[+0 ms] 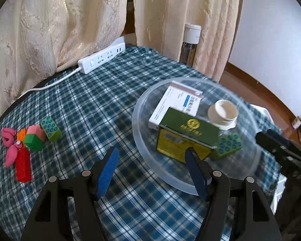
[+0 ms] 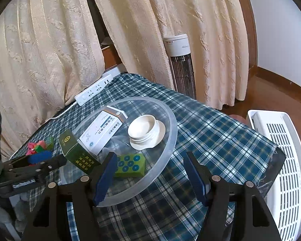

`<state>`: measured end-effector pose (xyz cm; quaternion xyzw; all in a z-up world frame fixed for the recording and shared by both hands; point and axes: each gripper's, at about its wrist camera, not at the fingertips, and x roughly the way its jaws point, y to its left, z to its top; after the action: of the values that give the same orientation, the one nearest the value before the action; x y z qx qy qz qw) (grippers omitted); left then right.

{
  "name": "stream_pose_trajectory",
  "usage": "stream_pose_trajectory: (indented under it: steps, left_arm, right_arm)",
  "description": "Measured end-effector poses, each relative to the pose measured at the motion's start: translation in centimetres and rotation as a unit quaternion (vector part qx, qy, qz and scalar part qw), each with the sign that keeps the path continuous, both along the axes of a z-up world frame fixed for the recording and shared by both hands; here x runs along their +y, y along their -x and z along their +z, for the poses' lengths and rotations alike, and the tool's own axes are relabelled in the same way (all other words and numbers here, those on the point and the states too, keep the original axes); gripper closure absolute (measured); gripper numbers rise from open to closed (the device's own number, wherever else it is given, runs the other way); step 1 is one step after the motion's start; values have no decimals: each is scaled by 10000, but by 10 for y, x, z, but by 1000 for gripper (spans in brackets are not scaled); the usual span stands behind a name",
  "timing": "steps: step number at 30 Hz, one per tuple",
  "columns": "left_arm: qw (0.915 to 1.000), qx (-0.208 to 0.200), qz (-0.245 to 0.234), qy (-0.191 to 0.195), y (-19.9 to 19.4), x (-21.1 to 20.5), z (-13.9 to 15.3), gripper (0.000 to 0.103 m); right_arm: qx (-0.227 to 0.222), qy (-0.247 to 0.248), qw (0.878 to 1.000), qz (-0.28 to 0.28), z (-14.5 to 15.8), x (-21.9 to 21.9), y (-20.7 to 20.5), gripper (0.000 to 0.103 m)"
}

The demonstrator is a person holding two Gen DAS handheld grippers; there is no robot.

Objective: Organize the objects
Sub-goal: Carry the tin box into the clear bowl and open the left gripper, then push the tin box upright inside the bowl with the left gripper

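Note:
A clear plastic bowl (image 1: 134, 120) (image 2: 173, 128) stands on the plaid tablecloth. In it lie a white medicine box (image 1: 176, 104) (image 2: 102, 132), a dark green box (image 1: 188, 134) (image 2: 74, 152), a white cup-shaped lid (image 1: 223, 114) (image 2: 144, 132) and a green block with blue circles (image 1: 228, 144) (image 2: 130, 165). Loose toys sit at the far left: a second green block (image 1: 51, 128), a pink-and-green house block (image 1: 34, 137), a red brick (image 1: 23, 166) and pink pieces (image 1: 8, 136). My left gripper (image 1: 150, 156) (image 2: 50, 160) hovers open at the bowl's near-left rim, holding nothing. My right gripper (image 2: 150, 158) (image 1: 271, 140) stands open over the bowl's near-right rim, also holding nothing.
A white power strip (image 1: 102, 58) (image 2: 92, 92) lies at the table's back edge under cream curtains (image 1: 60, 20). A tower heater (image 2: 180, 64) stands behind the table. A white slatted appliance (image 2: 281, 160) is beside the right table edge (image 2: 277, 150).

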<state>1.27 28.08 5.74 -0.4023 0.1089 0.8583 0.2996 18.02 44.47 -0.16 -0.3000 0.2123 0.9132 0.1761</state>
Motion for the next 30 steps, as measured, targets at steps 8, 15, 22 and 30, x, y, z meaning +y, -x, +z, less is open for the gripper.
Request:
stream_pose_trajectory:
  steps: [8,15,22,30]
  left_arm:
    - [9991,153,-407,-19,-22,18,10,33]
    - [9996,2,-137,249,-5,23,-14,33]
    - [9989,41,332,325,18,8,-20,33]
    - [9967,5,718,386,35,-5,-25,32]
  right_arm:
    - [15,-14,10000,-4,3,-2,-2,31]
    - [20,0,10000,-1,3,-2,-3,31]
    - [4,19,10000,35,2,-6,-2,31]
    - [-16,-13,9999,147,5,-18,2,31]
